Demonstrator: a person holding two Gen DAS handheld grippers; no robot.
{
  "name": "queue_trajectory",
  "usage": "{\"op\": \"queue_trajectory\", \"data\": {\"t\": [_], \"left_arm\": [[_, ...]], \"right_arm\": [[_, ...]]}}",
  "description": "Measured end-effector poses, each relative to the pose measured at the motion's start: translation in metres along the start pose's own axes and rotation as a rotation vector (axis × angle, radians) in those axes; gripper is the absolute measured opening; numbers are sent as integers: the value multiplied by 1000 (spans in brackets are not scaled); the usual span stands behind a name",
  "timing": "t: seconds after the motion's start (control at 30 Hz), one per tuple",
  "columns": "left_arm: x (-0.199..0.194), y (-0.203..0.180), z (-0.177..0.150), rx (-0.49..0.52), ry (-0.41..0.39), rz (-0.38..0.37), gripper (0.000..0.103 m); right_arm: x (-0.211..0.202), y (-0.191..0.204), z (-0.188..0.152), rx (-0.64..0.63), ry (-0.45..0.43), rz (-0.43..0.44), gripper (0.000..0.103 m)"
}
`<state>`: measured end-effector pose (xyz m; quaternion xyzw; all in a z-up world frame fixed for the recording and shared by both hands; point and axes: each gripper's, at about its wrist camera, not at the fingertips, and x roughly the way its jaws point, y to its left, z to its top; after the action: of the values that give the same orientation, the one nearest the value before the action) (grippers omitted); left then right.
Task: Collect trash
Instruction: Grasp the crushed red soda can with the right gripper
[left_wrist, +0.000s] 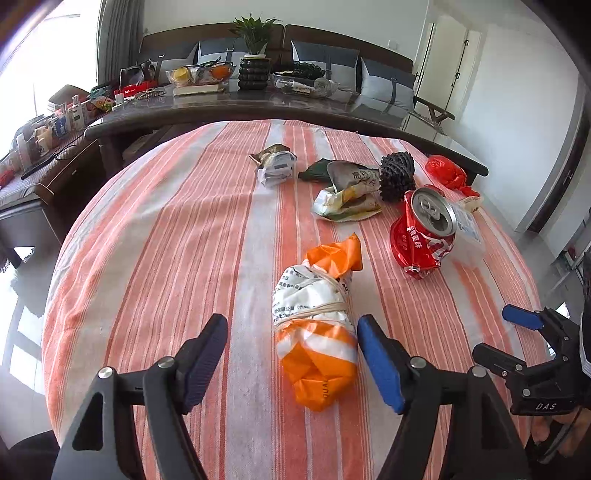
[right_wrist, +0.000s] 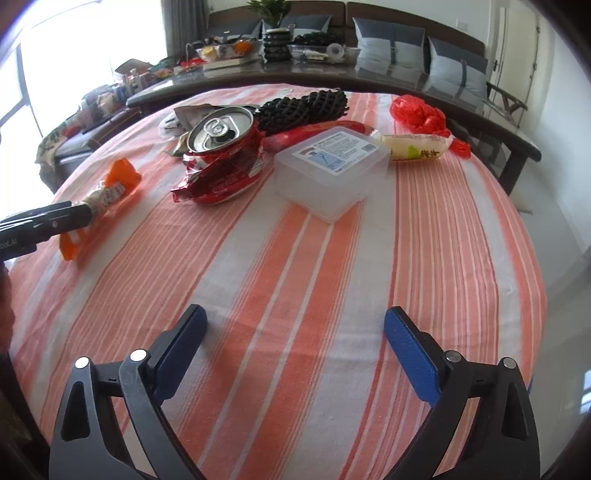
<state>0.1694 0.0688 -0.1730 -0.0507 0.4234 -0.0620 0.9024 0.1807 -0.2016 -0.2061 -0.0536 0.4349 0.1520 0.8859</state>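
Observation:
An orange and white wrapper bundle (left_wrist: 317, 325) tied with a rubber band lies on the striped cloth, between the open fingers of my left gripper (left_wrist: 291, 354), close to the right pad. It also shows in the right wrist view (right_wrist: 110, 192). A crushed red can (left_wrist: 424, 232) (right_wrist: 221, 162) lies further right. My right gripper (right_wrist: 295, 350) is open and empty over bare cloth; it shows at the right edge of the left wrist view (left_wrist: 524, 321). A clear plastic box (right_wrist: 332, 166) sits ahead of it.
More trash lies on the table (left_wrist: 166, 240): a silver snack bag (left_wrist: 347, 195), a crumpled wrapper (left_wrist: 275, 166), black mesh foam (left_wrist: 397, 175) (right_wrist: 303, 107), a red plastic bag (right_wrist: 421, 114), a white packet (right_wrist: 417, 146). A dark cluttered counter (left_wrist: 258, 107) stands behind.

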Motion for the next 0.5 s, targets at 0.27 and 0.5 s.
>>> {"op": "queue_trajectory", "data": {"t": [0.27,0.5], "left_arm": [[11,4,-3,10,17,-13,74],[10,6,-6,14,8,-18,74]], "right_arm": [[34,48,45,7,37,46,89],[72,65,85,51,33,-62,91]]}}
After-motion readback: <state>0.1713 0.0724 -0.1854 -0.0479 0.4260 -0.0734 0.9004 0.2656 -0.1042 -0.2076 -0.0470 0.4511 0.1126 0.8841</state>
